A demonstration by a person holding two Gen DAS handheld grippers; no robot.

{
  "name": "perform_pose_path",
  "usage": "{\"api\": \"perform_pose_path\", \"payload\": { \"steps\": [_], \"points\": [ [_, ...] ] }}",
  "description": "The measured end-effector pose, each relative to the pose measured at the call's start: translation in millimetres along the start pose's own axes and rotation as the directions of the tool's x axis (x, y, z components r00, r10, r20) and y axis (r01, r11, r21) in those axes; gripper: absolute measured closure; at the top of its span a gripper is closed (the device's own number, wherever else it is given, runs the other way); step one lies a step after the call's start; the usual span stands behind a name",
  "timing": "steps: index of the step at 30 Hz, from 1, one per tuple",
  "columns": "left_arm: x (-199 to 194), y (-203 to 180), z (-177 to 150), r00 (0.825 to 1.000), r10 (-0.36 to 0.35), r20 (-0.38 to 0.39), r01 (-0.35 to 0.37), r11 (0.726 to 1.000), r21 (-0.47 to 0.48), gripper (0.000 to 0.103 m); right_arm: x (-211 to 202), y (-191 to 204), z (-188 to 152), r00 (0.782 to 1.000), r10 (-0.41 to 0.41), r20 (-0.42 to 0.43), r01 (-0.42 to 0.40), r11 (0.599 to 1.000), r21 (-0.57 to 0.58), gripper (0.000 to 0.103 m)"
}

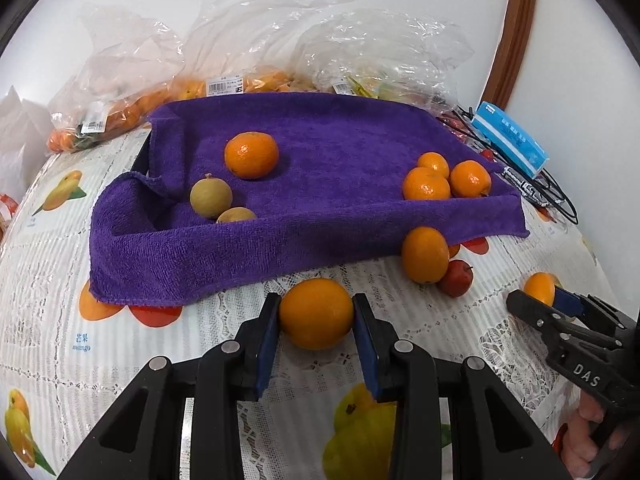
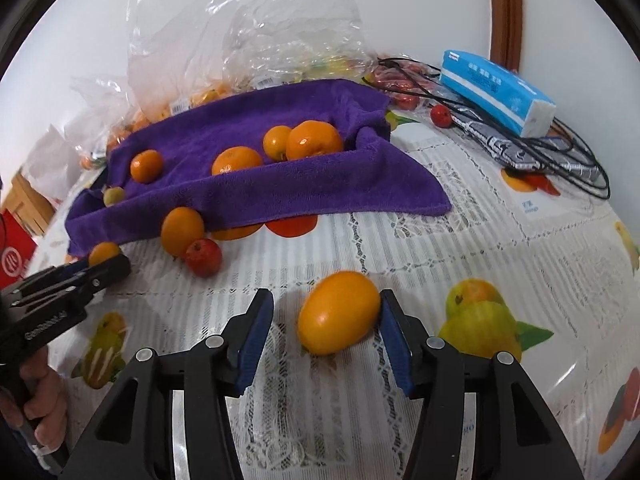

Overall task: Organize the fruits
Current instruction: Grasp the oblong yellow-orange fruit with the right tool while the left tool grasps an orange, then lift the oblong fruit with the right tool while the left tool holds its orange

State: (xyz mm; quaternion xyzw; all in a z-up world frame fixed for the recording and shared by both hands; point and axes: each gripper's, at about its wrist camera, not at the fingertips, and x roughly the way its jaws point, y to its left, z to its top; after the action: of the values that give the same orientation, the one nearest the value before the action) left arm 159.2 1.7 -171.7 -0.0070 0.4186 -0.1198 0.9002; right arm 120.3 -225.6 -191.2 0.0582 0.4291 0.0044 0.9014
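My left gripper [image 1: 316, 316] is shut on an orange [image 1: 316, 314] just in front of the purple towel-lined tray [image 1: 224, 256]. My right gripper [image 2: 326, 322] is open around another orange fruit [image 2: 338, 318] on the table; the right pad touches it, the left stands apart. The tray holds one orange [image 1: 251, 155], two greenish-yellow fruits [image 1: 211, 196] at the left and three oranges [image 1: 426, 185] at the right. An orange [image 1: 425, 255] and a small red fruit [image 1: 457, 278] lie on the table by the tray's front right.
Clear plastic bags of fruit [image 1: 120, 108] lie behind the tray. A blue tissue pack [image 2: 496, 92], black cables [image 2: 560, 152] and a small red fruit [image 2: 441, 115] lie at the back right. The tablecloth [image 2: 500, 248] has printed fruit pictures.
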Motion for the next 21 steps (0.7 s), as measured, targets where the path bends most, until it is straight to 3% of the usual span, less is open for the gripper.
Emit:
{"api": "perform_pose_path", "payload": {
  "steps": [4,11,16,21],
  "points": [
    [0,-4,0,1.0,-0.003,0.0,0.003,1.0,0.016,0.069,0,2,0,1.0,-0.007,-0.002,0.007,1.0,-0.016,0.05],
    [1,1,0,1.0,-0.017,0.0,0.017,1.0,-0.013,0.069,-2,-13,0,1.0,0.026,0.013,-0.026,0.998,0.058,0.064],
    [0,1,0,1.0,-0.015,0.003,0.015,1.0,-0.02,0.069,-2,-9,0,1.0,0.003,0.011,-0.004,0.999,0.051,0.066],
    [0,1,0,1.0,-0.024,0.003,0.025,1.0,-0.018,0.069,-3,-14,0,0.999,0.044,0.019,-0.045,0.997,0.066,0.067]
  ]
}}
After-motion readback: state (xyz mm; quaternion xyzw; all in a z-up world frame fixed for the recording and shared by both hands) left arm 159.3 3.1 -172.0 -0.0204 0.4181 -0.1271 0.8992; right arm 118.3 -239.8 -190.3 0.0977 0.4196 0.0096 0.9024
